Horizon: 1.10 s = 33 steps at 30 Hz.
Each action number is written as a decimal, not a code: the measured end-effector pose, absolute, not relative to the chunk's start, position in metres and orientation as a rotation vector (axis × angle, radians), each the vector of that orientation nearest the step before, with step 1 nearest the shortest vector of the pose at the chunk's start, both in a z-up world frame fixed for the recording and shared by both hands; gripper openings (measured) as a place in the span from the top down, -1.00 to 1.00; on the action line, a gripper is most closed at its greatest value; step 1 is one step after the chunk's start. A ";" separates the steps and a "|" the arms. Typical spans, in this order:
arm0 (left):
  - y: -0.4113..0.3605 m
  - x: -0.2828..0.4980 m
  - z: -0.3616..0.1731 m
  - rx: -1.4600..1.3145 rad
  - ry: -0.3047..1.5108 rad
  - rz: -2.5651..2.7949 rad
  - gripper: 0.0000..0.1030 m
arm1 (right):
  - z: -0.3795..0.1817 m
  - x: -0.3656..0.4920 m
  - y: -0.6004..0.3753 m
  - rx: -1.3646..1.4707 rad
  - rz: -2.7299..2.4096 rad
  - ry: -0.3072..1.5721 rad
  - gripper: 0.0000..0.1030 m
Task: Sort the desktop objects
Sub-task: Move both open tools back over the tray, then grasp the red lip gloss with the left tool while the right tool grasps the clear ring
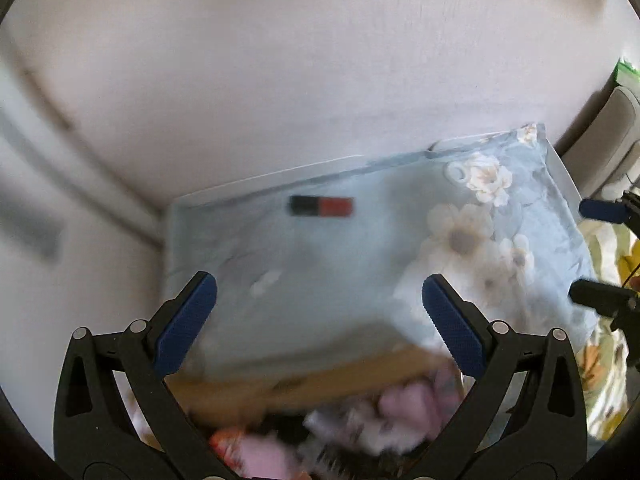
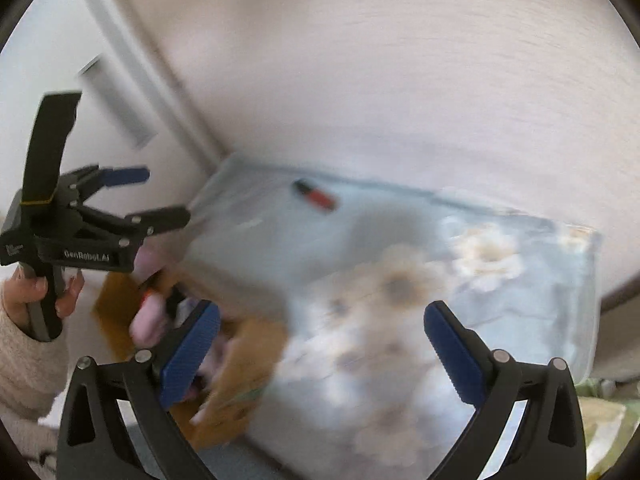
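A small red-and-black stick-shaped object [image 1: 322,205], blurred, lies on your floral-clothed desk [image 1: 280,280] near its far edge, its long axis running along that edge, black end toward the left corner. Your left gripper [image 1: 320,322] and right gripper [image 2: 322,350] both hover with jaws spread wide, holding nothing.

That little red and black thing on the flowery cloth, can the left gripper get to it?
Probably yes. The left gripper is open, and only bare flowery cloth lies between it and the red and black thing.
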State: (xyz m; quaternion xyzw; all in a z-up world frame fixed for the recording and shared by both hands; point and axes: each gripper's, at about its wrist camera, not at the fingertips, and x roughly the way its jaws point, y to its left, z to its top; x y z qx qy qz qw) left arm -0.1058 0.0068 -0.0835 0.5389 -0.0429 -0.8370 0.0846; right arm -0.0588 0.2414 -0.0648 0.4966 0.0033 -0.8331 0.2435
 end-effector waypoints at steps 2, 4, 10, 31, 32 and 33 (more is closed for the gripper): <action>0.004 -0.140 -0.111 1.647 -0.206 -2.455 -0.99 | -0.080 -0.081 0.252 1.394 -2.320 0.004 -0.98; -0.001 -0.162 -0.136 1.675 -0.239 -2.429 -0.99 | -0.103 -0.107 0.261 1.454 -2.345 -0.019 -0.98; -0.020 -0.210 -0.196 1.757 -0.241 -2.369 -0.99 | -0.166 -0.155 0.273 1.568 -2.383 -0.004 -0.98; -0.053 -0.228 -0.235 1.857 -0.041 -2.383 -0.60 | -0.212 -0.200 0.256 1.478 -2.482 0.198 -0.15; -0.053 -0.228 -0.235 1.860 -0.044 -2.385 -0.61 | -0.212 -0.199 0.256 1.471 -2.485 0.205 -0.02; -0.054 -0.228 -0.234 1.855 -0.046 -2.389 -0.61 | -0.211 -0.199 0.257 1.462 -2.492 0.210 0.11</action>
